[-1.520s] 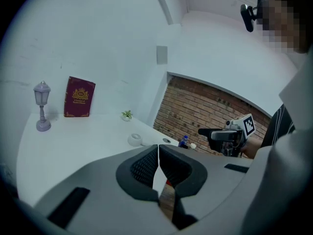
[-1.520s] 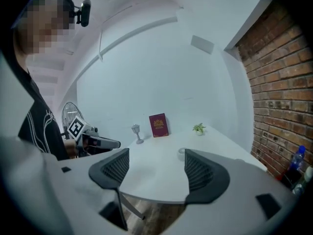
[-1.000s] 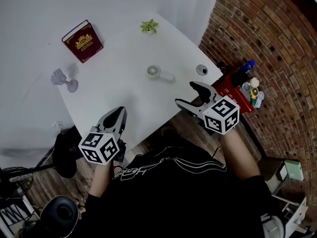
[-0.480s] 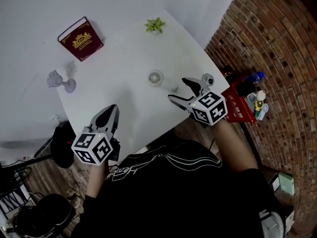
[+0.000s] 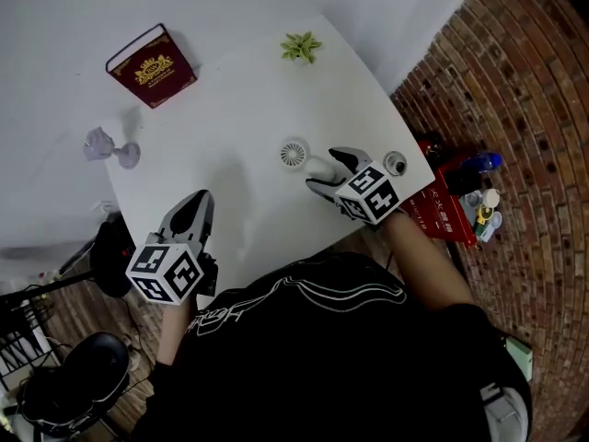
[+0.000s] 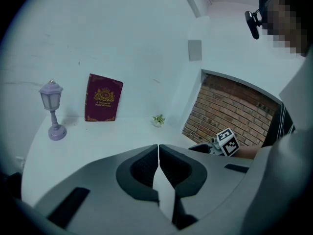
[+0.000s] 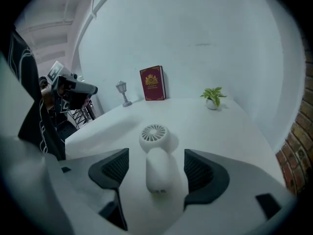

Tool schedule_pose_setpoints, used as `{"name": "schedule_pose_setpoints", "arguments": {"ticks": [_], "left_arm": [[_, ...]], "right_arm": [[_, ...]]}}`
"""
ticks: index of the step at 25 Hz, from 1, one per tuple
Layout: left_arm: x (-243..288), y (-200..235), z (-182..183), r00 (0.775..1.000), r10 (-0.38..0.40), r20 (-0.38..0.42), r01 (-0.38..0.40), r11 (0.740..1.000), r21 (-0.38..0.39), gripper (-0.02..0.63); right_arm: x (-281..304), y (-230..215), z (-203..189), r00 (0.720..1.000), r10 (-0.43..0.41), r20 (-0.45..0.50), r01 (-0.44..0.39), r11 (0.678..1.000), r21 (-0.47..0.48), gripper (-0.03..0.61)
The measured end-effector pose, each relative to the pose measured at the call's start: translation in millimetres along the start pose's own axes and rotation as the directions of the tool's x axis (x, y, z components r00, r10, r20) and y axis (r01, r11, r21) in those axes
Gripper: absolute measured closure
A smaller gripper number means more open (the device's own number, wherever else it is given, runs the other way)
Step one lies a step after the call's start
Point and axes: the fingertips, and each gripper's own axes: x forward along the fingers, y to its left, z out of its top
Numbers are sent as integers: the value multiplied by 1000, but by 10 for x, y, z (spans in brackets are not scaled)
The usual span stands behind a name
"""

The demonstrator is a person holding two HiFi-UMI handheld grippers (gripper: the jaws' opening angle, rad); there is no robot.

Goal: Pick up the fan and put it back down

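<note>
At near right of table, pick-up stage; fan not yet gripped.

1. Table (image 5: 239, 109): white, corner-on to the person, wall at far side. Most of top bare, so approach to fan is unobstructed.
2. Red box (image 5: 440, 212): on floor by brick wall, off table's right edge, w/ bottles beside it. Not part of the job.
3. Book (image 5: 152, 65): dark red, gold crest, standing upright at far left by the wall, cover facing out. Well apart from fan.
4. Right gripper (image 5: 322, 168): low over near right of table, jaws spread, one each side of fan handle. Gap shows btwn each pad and handle, so no contact yet. Lined up along the handle, prob. because that is the narrowest part and fits the opening; next move calls for closing squarely before any lift.
5. Left gripper (image 6: 158, 151): at near left edge, jaws pressed together, nothing btwn them. Looks parked; job seems one-handed.
6. Fan (image 7: 156, 155): small, white, hand-held type. Lying flat at near right, round grille head toward far side, handle toward the person. Smooth rounded handle, so it may slip or roll if pinched off-centre.
7. Lamp (image 6: 51, 89): tiny lilac lantern on a post, left side, near the book.
8. Plant (image 5: 301, 47): small green sprig in white pot, far corner.
9. Round item (image 5: 395, 163): dark, at right edge just beyond right gripper; type unclear.
</note>
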Motion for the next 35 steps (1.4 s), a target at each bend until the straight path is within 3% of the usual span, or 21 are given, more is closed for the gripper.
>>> {"name": "schedule_pose_setpoints", "arguments": {"ticks": [6,16,20,27,35], "left_arm": [[46,12,25,1000,21,-8,-21,1000,7,580],[116,48,17,999,33,-19,-33,999,24,580],[153,65,8,999,33,-12,-33,999,15,580],[163,63,-13,1000,28,-7,-28,1000,2,580],[69,111,-6,999,36,-4,-36,999,-7,580]], "right_arm": [[209,-16,-91,998,41,-54,-43,999,-28,245],[409,67,-153,988,53,-143,-73,988,-138,329],[434,42,-171,990,31,-139,-51,989,-139,380],[433,42,-178,985,50,-163,-72,988,-137,383],[424,24,-123,991,45,-125,-58,994,-98,385]]}}
